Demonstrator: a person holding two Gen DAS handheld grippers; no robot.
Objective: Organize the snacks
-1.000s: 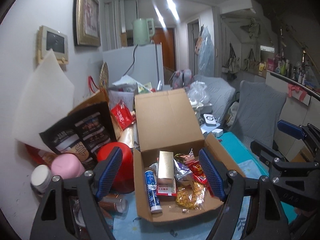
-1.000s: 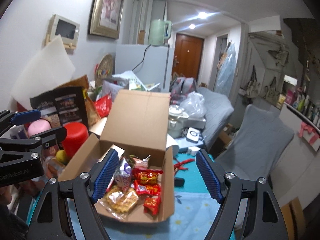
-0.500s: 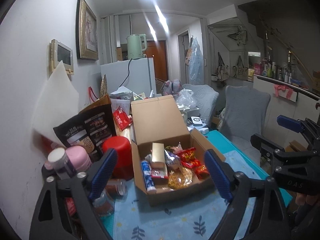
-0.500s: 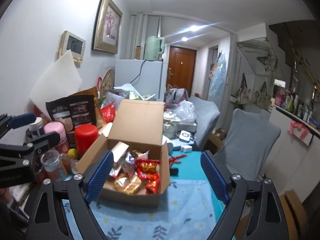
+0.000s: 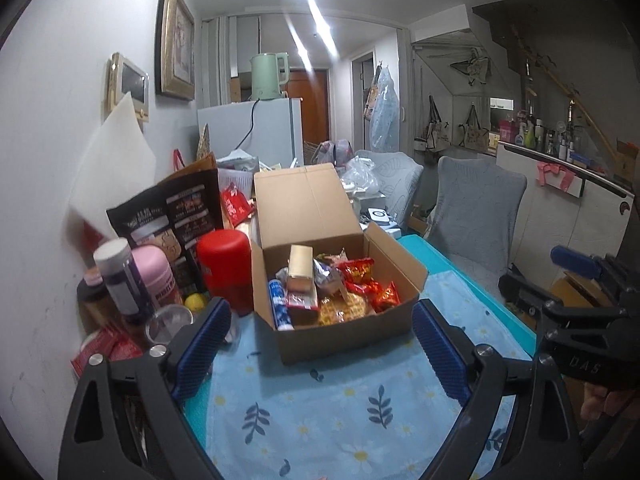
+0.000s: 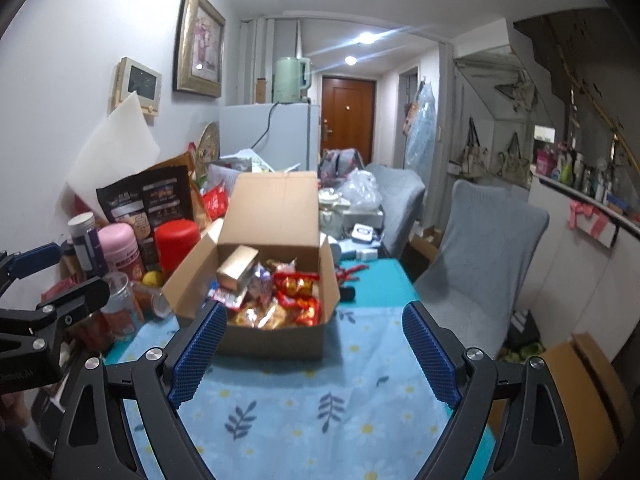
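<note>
An open cardboard box (image 5: 340,336) (image 6: 272,340) sits on the blue floral tablecloth (image 5: 340,408) with its lid flap upright. It holds a gold box (image 5: 301,266) (image 6: 237,266), red packets (image 5: 358,270) (image 6: 296,282), a blue-and-white tube (image 5: 280,308) and a yellow bag (image 5: 344,308). My left gripper (image 5: 320,306) stands open a short way in front of the box, with nothing between its fingers. My right gripper (image 6: 314,308) is open too, at the same distance, to the right of the left one. Neither touches the box.
Left of the box stand a red canister (image 5: 225,268), a pink bottle (image 5: 154,276), a dark bottle (image 5: 118,276), a glass jar (image 6: 118,300) and a black snack bag (image 5: 172,216) against the wall. A grey chair (image 5: 476,216) stands at the table's right edge.
Both grippers have drawn back from the box, which now looks smaller with more tablecloth in front of it. Both pairs of jaws stand wider than a second ago.
</note>
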